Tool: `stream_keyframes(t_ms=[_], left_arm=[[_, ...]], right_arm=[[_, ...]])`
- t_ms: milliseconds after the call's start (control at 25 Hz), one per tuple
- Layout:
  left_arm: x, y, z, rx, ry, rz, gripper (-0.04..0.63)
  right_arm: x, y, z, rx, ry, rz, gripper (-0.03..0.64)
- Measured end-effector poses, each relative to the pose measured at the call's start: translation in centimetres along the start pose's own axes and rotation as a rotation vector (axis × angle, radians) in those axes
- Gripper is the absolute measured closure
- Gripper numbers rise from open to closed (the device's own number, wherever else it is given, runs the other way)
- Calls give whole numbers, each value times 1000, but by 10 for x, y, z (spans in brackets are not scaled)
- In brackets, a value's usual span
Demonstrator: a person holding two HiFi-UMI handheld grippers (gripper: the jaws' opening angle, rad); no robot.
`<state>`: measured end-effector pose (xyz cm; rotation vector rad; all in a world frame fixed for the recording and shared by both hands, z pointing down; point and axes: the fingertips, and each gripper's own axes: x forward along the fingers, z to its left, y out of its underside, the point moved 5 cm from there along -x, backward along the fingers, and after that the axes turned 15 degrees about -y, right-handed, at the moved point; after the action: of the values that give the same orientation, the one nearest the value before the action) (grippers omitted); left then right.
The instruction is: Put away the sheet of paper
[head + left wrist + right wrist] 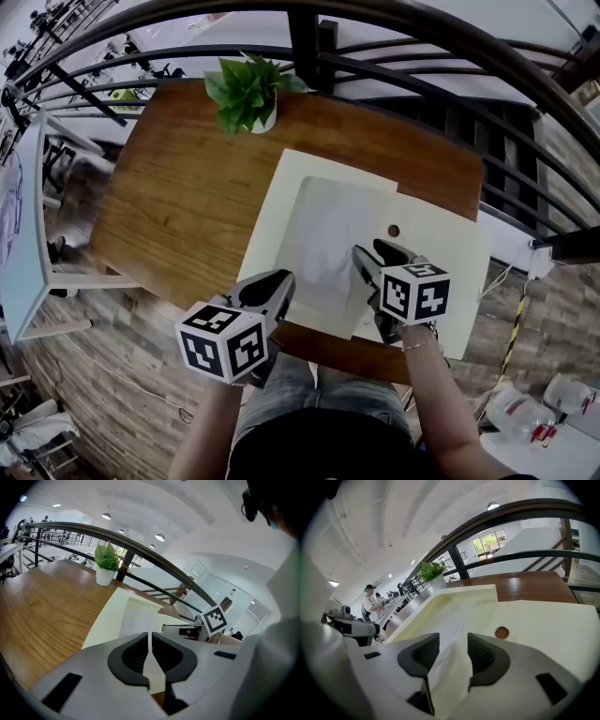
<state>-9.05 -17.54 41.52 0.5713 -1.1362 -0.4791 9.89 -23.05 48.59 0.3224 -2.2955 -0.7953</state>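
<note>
The white sheet of paper (pixel 323 234) lies slightly rumpled on an open cream folder (pixel 281 183) on the wooden table (pixel 178 197). My right gripper (pixel 370 250) is at the sheet's near right part. In the right gripper view (pixel 453 644) its jaws stand open, the sheet (pixel 454 620) runs up between them, and the pads do not press on it. My left gripper (pixel 281 278) is at the sheet's near left corner. In the left gripper view (pixel 149 637) its jaws are closed, with a thin white edge of the sheet (pixel 140 618) between the pads.
A small potted plant (pixel 246 94) stands at the table's far edge, just beyond the folder. A dark metal railing (pixel 309 37) curves behind the table. A brown round button (pixel 394 230) sits on the folder's right flap. The table's near edge is right under both grippers.
</note>
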Motion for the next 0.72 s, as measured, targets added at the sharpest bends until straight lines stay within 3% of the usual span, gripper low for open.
stream_keyframes(t_ms=[240, 720], left_arm=[[-14, 3, -7, 51, 49, -10, 558], [-74, 6, -9, 162, 122, -126, 558]], right_arm=[[-37, -4, 16, 7, 44, -96, 434], [-104, 19, 92, -49, 100, -291, 440]])
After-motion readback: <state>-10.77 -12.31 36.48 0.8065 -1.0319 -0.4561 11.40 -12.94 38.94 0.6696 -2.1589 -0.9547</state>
